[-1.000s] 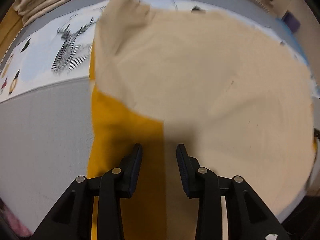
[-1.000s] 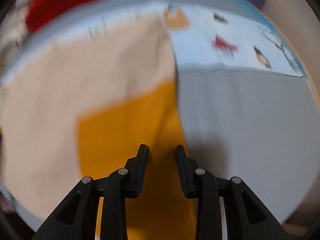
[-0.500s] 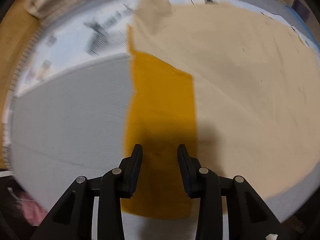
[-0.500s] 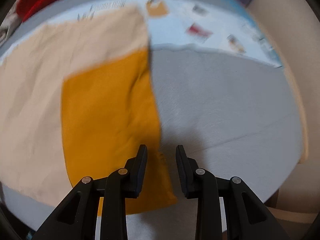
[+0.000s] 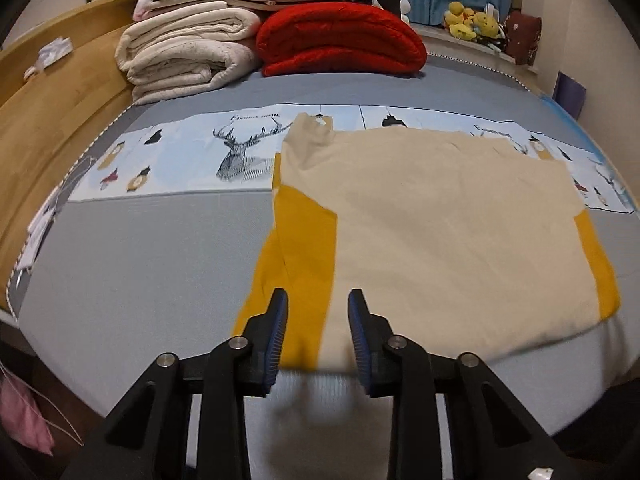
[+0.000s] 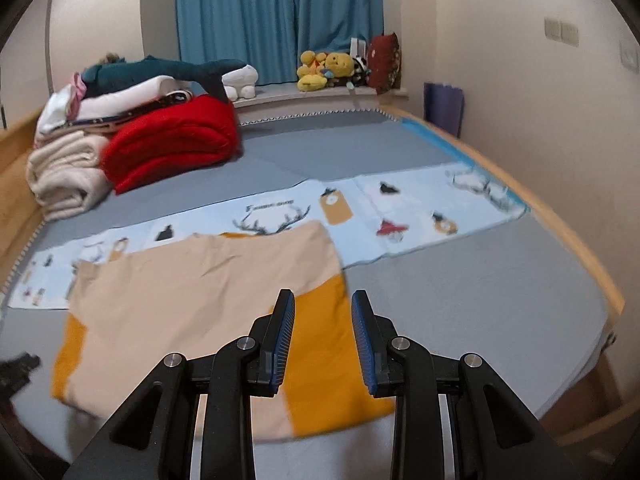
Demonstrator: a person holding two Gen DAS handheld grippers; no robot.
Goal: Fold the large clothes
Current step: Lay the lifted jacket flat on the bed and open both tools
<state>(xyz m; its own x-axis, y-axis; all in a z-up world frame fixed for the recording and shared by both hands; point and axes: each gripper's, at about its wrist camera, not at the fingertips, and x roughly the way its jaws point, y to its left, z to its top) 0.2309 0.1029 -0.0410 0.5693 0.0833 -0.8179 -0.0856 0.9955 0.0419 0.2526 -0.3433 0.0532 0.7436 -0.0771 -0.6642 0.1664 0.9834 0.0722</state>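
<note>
A large beige and mustard-yellow garment [image 5: 440,232] lies flat on the grey bed, with both yellow sleeves folded in along its sides. It also shows in the right wrist view [image 6: 192,300]. My left gripper [image 5: 318,336] is open and empty, held above the garment's near left yellow edge. My right gripper [image 6: 323,340] is open and empty, above the garment's near right yellow panel [image 6: 324,344].
A folded red blanket [image 5: 340,40] and cream blankets [image 5: 184,56] are stacked at the bed's far end. A pale blue printed strip [image 5: 180,160] crosses the bed under the garment. Wooden bed frame [image 5: 48,120] on the left; wall and plush toys [image 6: 328,70] beyond.
Both grippers have pulled back and up from the garment, tilting from looking down at it to looking across the bed. The garment lies still.
</note>
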